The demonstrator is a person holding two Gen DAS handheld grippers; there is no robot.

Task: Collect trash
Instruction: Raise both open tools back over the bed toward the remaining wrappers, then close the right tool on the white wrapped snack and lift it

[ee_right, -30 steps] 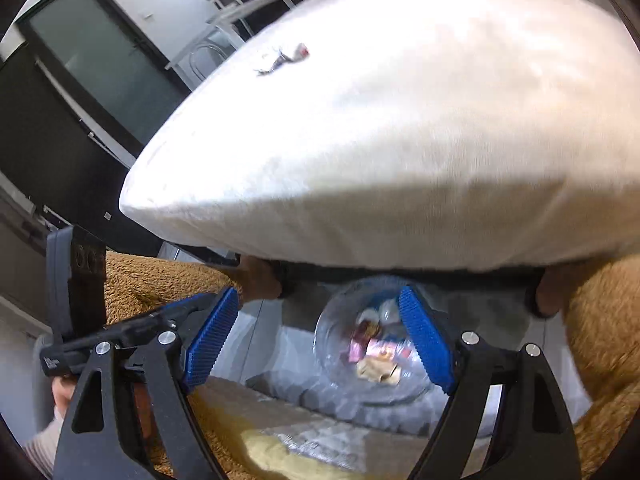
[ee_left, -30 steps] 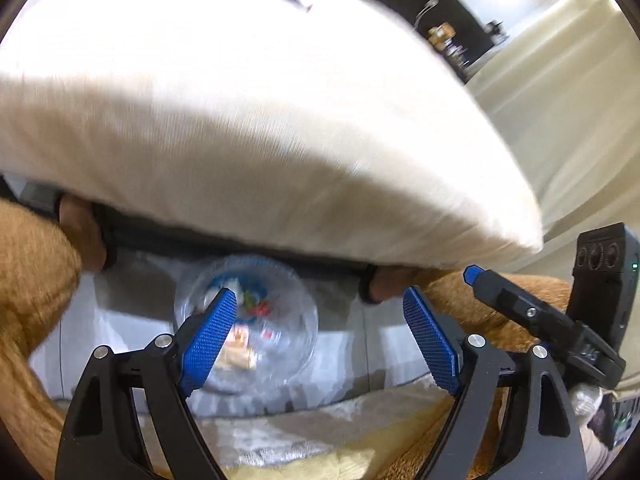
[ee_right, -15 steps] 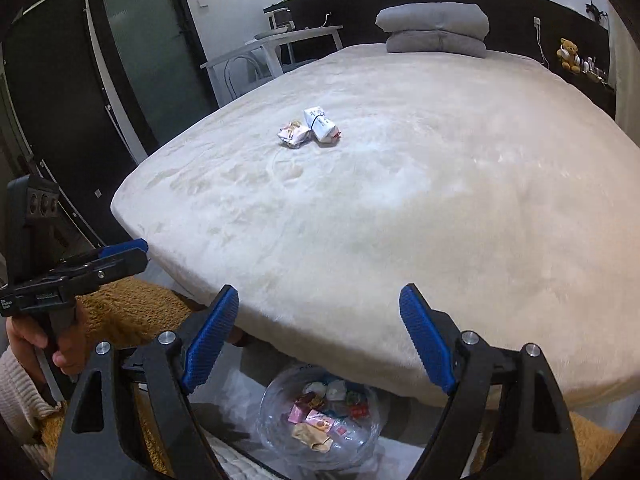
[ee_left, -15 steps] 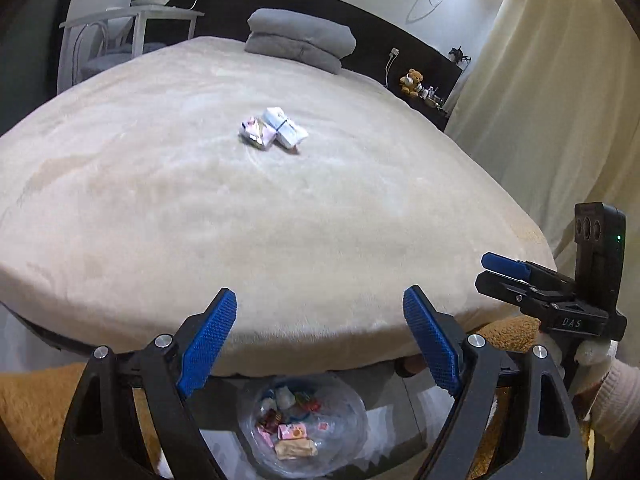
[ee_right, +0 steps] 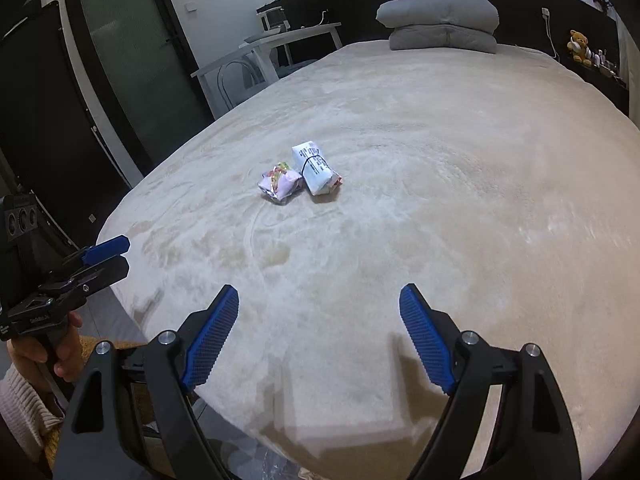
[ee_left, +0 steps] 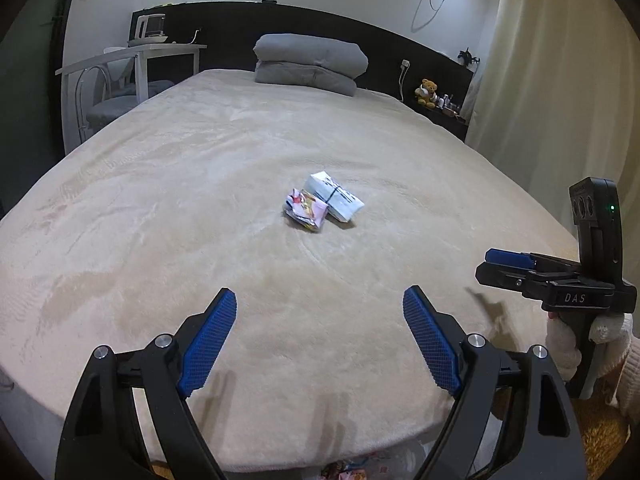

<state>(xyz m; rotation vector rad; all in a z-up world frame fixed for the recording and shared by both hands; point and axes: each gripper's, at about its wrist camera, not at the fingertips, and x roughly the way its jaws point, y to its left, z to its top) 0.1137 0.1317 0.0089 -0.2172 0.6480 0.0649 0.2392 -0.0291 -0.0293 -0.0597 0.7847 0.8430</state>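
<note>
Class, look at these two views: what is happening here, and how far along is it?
A person holds a gripper in each hand at the foot of a bed. The left gripper and right gripper are both open and empty, pointing at two bits of trash lying side by side on the blanket: a crumpled pink wrapper and a white packet. Neither is picked up yet.
</note>
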